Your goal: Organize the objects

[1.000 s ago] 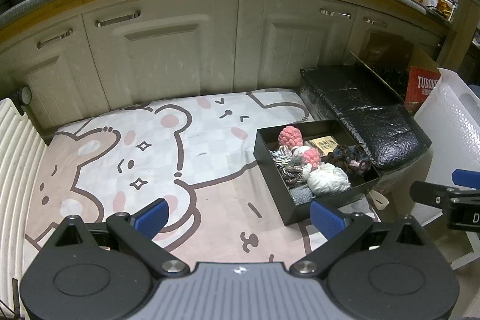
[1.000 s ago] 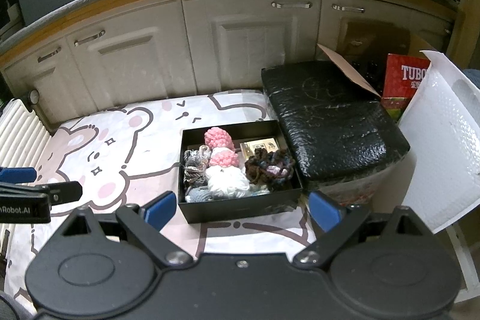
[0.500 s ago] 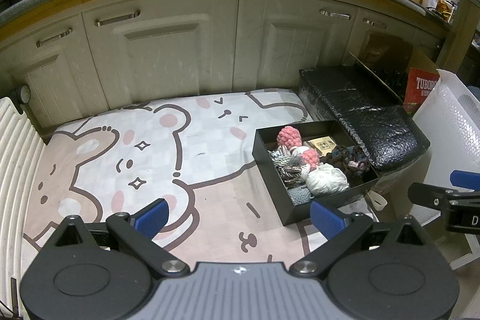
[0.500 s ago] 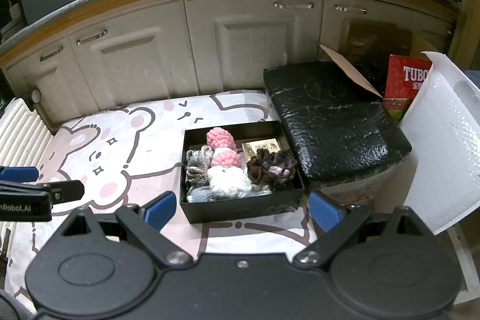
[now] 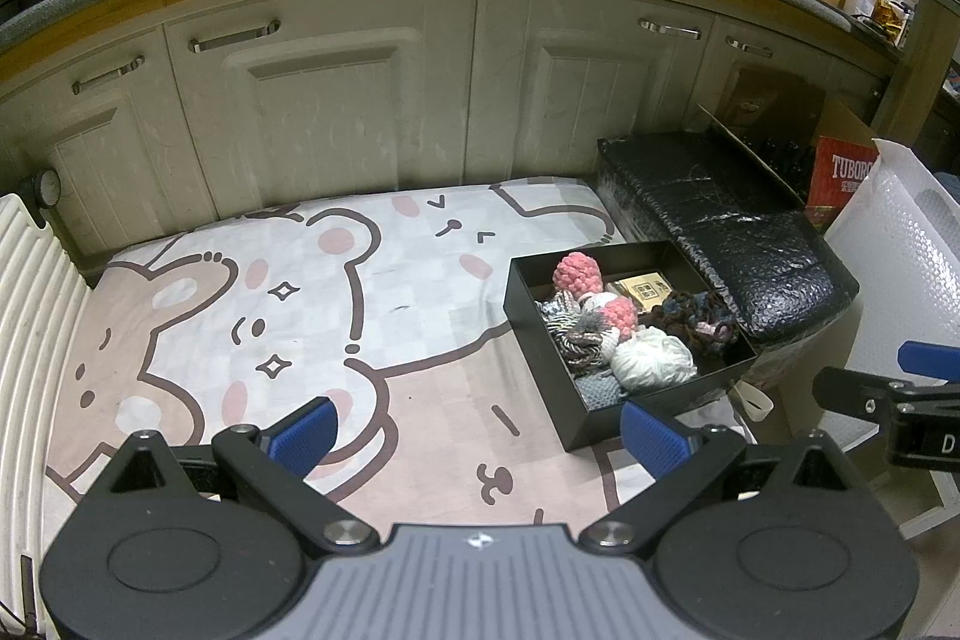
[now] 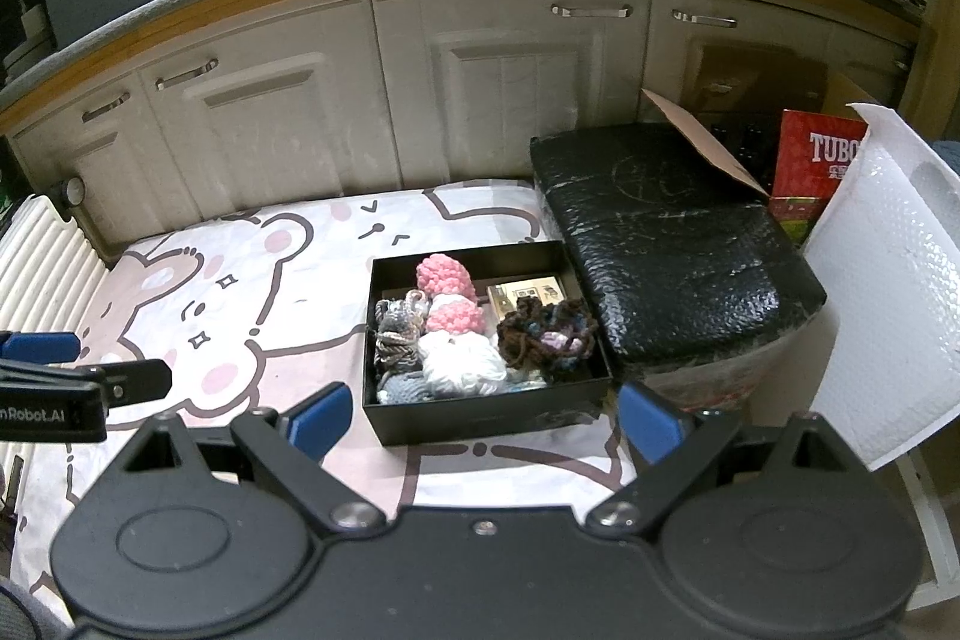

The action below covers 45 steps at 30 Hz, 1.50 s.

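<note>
A black open box [image 5: 543, 340] [image 6: 480, 415] sits on a bear-print mat [image 5: 300, 292] [image 6: 240, 280]. It holds pink yarn balls [image 5: 577, 272] [image 6: 445, 275], a white yarn ball [image 5: 653, 365] [image 6: 462, 364], grey-brown twisted yarn [image 5: 570, 331] [image 6: 396, 334], a dark brown yarn bundle [image 5: 699, 322] [image 6: 547, 331] and a small tan card [image 5: 645, 287] [image 6: 525, 293]. My left gripper [image 5: 477, 427] is open and empty, above the mat, left of the box. My right gripper [image 6: 486, 418] is open and empty, just in front of the box.
Cream cabinet doors [image 5: 336, 100] [image 6: 510, 88] run along the back. A black wrapped cushion [image 5: 720, 214] [image 6: 672, 232] lies right of the box. A red carton [image 6: 816, 160] and white bubble wrap [image 6: 888, 292] stand at the far right. A white ribbed radiator [image 5: 30, 316] lies left.
Both grippers have drawn back and up slightly, so the box looks a little smaller and farther away. Both stay open and empty.
</note>
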Each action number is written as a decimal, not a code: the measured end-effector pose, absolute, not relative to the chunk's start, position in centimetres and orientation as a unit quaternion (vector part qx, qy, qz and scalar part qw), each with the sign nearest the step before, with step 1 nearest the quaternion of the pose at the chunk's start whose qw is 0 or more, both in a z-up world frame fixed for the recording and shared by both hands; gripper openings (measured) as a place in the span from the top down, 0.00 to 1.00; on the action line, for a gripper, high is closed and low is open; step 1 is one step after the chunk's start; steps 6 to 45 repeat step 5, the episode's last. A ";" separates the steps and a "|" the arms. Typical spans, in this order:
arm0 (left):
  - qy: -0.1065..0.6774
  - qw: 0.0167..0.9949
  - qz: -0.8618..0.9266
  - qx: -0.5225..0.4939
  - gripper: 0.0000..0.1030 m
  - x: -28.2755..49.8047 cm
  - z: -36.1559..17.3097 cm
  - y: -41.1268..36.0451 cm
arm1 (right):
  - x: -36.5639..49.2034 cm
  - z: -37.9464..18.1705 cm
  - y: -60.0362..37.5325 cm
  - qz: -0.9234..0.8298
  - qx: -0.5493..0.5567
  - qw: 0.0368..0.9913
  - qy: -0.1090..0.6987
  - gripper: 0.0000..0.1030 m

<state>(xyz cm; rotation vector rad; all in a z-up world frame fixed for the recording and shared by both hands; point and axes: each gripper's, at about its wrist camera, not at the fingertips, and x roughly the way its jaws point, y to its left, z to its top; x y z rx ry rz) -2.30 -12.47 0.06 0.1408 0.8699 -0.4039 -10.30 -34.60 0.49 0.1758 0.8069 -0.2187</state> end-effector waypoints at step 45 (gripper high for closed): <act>0.418 0.885 -0.193 0.068 0.03 -2.4 0.1 -12.6 | -10.3 0.5 -34.5 -0.105 0.085 0.910 0.392 0.06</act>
